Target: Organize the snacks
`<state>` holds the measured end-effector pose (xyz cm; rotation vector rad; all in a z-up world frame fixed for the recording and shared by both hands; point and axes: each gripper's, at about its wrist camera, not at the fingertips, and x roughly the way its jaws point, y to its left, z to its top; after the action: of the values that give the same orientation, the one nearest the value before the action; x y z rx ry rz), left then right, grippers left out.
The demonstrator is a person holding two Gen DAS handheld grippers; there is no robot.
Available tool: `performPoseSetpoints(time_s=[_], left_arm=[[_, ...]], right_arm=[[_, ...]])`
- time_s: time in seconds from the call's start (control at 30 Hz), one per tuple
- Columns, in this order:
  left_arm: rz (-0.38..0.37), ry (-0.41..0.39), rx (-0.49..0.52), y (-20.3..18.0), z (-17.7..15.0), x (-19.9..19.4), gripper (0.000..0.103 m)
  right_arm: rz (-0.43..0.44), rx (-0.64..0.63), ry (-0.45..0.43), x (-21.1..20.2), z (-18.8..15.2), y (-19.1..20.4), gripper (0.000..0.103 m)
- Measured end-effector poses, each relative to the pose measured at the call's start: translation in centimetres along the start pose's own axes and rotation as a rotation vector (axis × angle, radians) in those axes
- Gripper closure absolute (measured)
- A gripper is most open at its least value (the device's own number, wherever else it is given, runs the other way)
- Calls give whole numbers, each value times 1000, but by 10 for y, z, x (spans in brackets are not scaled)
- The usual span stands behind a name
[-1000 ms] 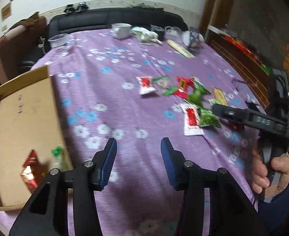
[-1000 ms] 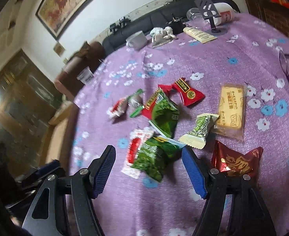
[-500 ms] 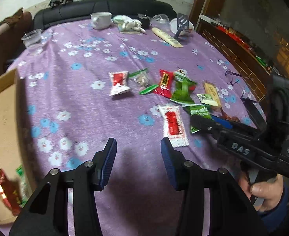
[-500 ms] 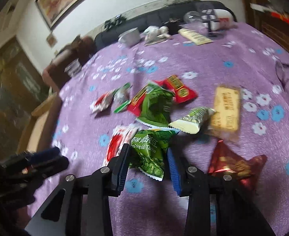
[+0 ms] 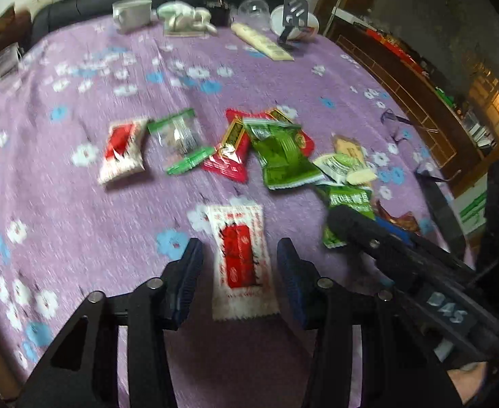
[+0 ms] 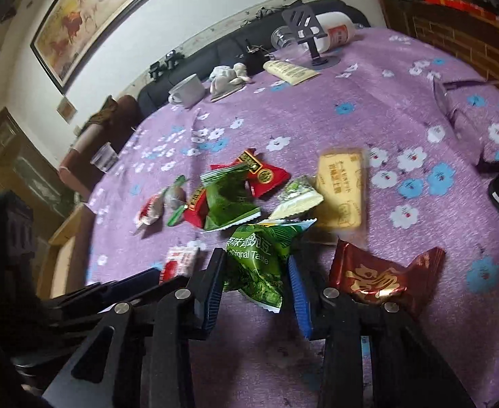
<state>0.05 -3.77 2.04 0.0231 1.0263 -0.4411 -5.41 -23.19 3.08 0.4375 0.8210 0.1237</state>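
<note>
Right gripper pinches the green pea packet at lower centre of its view, the packet's lower part hidden behind the fingers. Left gripper stands partly open astride the white-and-red sachet, pads not touching; motion blurs its print.

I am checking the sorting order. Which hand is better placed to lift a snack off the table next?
Right. The right gripper is shut on the green pea packet, ready to lift. The left gripper only straddles the white and red packet, its fingers apart from it.
</note>
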Motion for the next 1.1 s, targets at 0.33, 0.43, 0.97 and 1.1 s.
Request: performPoseSetpoints(time_s=[0.33, 0.43, 0.97, 1.1], left_arm=[[140, -69, 53, 23, -28, -19, 76], [165, -101, 24, 40, -36, -26, 76], [119, -213, -91, 64, -33, -37, 76], [144, -239, -76, 60, -33, -40, 75]], right_arm=[[4, -90, 3, 3, -5, 19, 65], [8, -174, 9, 5, -11, 36, 65], [17, -377, 15, 10, -33, 75, 66], [18, -377, 9, 9, -32, 75, 66]])
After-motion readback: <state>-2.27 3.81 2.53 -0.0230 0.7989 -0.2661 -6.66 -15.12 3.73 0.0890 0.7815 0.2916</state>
